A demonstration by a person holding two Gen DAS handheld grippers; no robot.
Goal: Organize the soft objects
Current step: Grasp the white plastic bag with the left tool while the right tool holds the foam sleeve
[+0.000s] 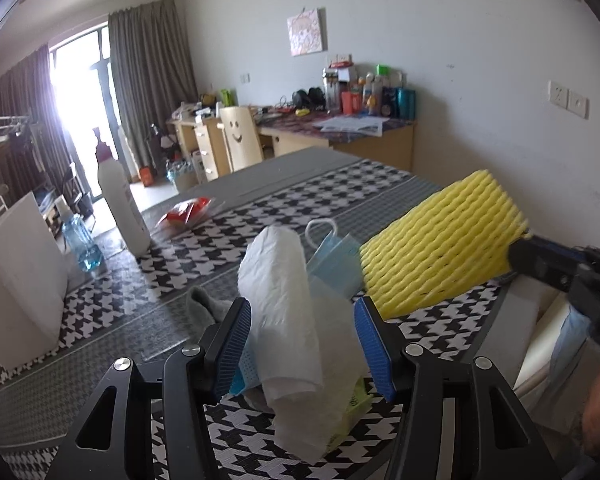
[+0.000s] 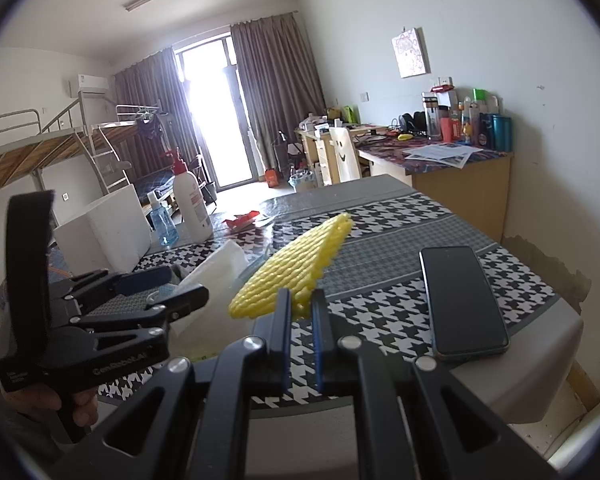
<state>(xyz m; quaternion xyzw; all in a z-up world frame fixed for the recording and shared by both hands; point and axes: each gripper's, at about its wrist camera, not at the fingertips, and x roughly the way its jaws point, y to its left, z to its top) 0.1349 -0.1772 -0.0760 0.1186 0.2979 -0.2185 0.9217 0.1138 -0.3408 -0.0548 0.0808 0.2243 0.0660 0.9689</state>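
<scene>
While the right gripper has its jaws clamped on one end of the yellow foam net, the net sticks out ahead of it toward 11 o'clock, lifted clear of the houndstooth tabletop. In the left wrist view the same net sits at 2 o'clock, slanting up and away from the right gripper that pinches its lower corner.

The left gripper has its jaws apart, one blue pad on either side of a heap of soft things without clearly pressing it. The heap stands on the tabletop: a white plastic bag rises tallest in the middle, a light blue face mask with its white ear loop lies just behind it at 1 o'clock, and a grey cloth pokes out at 10 o'clock. A yellow-green item shows under the bag at 5 o'clock, too covered to identify.

In the right wrist view the left gripper is at 9 o'clock, with the bag showing past it. A black phone lies flat at 3 o'clock, near the tabletop's edge and apart from the net.

Farther off at 10 o'clock stand a white box, a small blue spray bottle and a tall white pump bottle, close together. A red packet lies at 12 o'clock, well apart from the heap.
</scene>
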